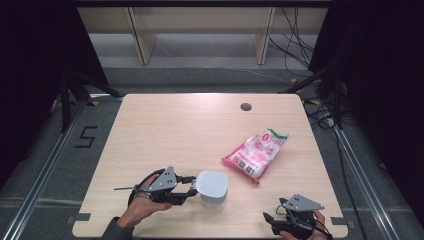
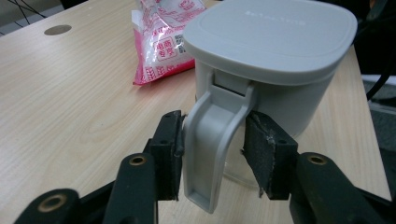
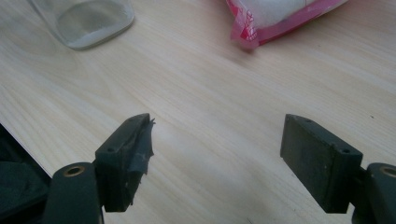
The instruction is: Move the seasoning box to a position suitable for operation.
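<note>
- High view: grey-lidded container [image 1: 212, 189] stands upright on the table [image 1: 165, 125], front-centre. Left gripper [image 1: 191, 185] comes at it from 9 o'clock, jaw tips at the container's left side, hand [image 1: 141, 206] behind it near the front edge.
- High view: pink bag [image 1: 256, 152] lies flat at about 1 o'clock from the container, apart from it. Right gripper [image 1: 270, 220] sits at 4 o'clock from the container, by the front-right corner, touching nothing; looks parked while the left works.
- Left gripper view: jaws stand either side of the container's handle [image 2: 212, 144]. Left pad touches it; a thin gap seems to remain on the right pad, so I read it as nearly closed, not clearly clamped. Grabbing the handle makes sense: likely to hold the container steady or lift it.
- Left gripper view: lid [image 2: 273, 35] is seated on the container [image 2: 299, 105], hinge or latch just above the handle. Bag [image 2: 161, 42] is at 11 o'clock behind it.
- Right gripper view: right gripper [image 3: 217, 154] has jaws spread wide, nothing between them, just bare table [image 3: 210, 93]. Container's clear base [image 3: 86, 21] at 11 o'clock, bag corner [image 3: 275, 23] at 1 o'clock, both well ahead of the jaws.
</note>
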Demonstrator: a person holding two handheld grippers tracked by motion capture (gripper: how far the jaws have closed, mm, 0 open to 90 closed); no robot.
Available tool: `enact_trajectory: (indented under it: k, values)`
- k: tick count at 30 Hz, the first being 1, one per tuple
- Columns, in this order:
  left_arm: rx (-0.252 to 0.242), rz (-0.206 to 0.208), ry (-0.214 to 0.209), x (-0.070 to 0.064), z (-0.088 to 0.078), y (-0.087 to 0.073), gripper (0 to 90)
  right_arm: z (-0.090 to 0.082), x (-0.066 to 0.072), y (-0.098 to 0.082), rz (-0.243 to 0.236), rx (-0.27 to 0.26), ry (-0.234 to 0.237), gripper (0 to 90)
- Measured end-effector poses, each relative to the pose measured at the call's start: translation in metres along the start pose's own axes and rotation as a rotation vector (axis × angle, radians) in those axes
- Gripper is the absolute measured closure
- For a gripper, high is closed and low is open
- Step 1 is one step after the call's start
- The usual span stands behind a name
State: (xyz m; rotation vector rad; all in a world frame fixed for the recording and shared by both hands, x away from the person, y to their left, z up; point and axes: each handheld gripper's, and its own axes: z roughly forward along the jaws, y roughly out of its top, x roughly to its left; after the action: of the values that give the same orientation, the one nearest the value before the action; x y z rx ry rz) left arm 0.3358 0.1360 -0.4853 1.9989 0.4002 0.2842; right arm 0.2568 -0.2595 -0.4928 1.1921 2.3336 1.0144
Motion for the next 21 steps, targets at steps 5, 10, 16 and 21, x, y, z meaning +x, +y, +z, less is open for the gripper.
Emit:
enact_trajectory:
  k: [5,10,16,21]
  values:
    - [-0.016,-0.014,-0.037,0.0040,-0.0055,-0.0001,56.1,0.0001,0.0004,-0.0001,-0.003,0.001,-0.001,25.8]
    - [-0.009,-0.014,-0.044,0.0040,-0.0054,0.0010,55.8,0.0007,0.0004,-0.0002,0.005,0.007,0.004,25.8]
    - [0.020,-0.004,-0.026,0.0023,-0.0010,-0.0018,66.2,0.0011,0.0003,-0.0001,0.001,0.002,0.009,25.8]
    - [0.028,0.001,-0.003,-0.0010,-0.0001,-0.0017,67.7,0.0004,0.0004,-0.0002,0.004,0.004,0.004,25.8]
